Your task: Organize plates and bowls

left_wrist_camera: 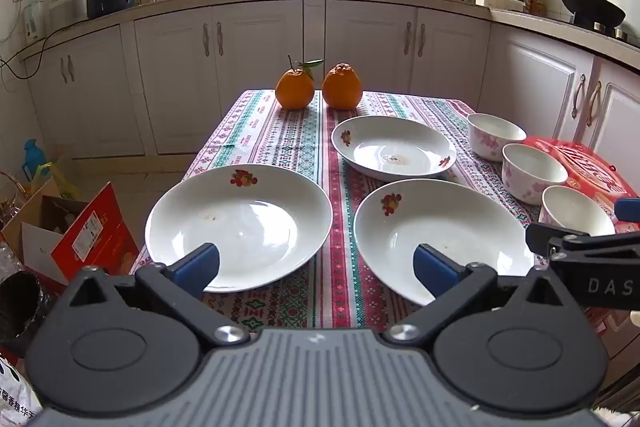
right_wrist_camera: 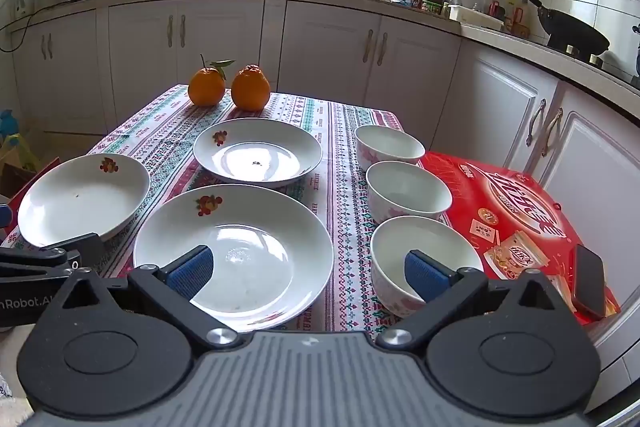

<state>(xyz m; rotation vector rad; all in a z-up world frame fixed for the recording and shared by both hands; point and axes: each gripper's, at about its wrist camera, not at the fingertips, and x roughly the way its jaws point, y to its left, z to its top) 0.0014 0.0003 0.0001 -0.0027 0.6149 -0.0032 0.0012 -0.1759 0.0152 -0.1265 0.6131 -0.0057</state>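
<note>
A: Left wrist view first. What lies ahead of the left gripper (left_wrist_camera: 316, 269)?

B: Its blue fingers (left_wrist_camera: 198, 265) stand wide apart with nothing between them, tipped down over the near edge of the counter (left_wrist_camera: 280, 143), which wears a patterned cloth. Three white plates sit on it: the left plate (left_wrist_camera: 240, 223) under the left finger, the near plate (left_wrist_camera: 440, 235) under the right finger, and the far plate (left_wrist_camera: 394, 147) behind it. The plates are close but apart, none stacked.

A: And the bowls?

B: Three flowered bowls run in a line down the right side: the far bowl (left_wrist_camera: 496, 135), the middle bowl (left_wrist_camera: 534, 171) and the near bowl (left_wrist_camera: 576, 211). Neighbours look nearly touching; I cannot tell whether they do. Two oranges (left_wrist_camera: 318, 87) stand at the far end. The right gripper (left_wrist_camera: 592, 247) pokes in at the right edge.

A: Now the right wrist view.

B: The right gripper (right_wrist_camera: 308, 269) also has its fingers (right_wrist_camera: 426, 275) spread wide, empty. The left finger hangs over the near plate (right_wrist_camera: 234, 255), the right one over the near bowl (right_wrist_camera: 424, 255). The middle bowl (right_wrist_camera: 408, 191) and far bowl (right_wrist_camera: 390, 147) follow behind. The far plate (right_wrist_camera: 258, 151) and left plate (right_wrist_camera: 84, 199) sit as before. A red box (right_wrist_camera: 516, 211) lies just beside the bowls, with a phone (right_wrist_camera: 590, 281) on it.
</note>
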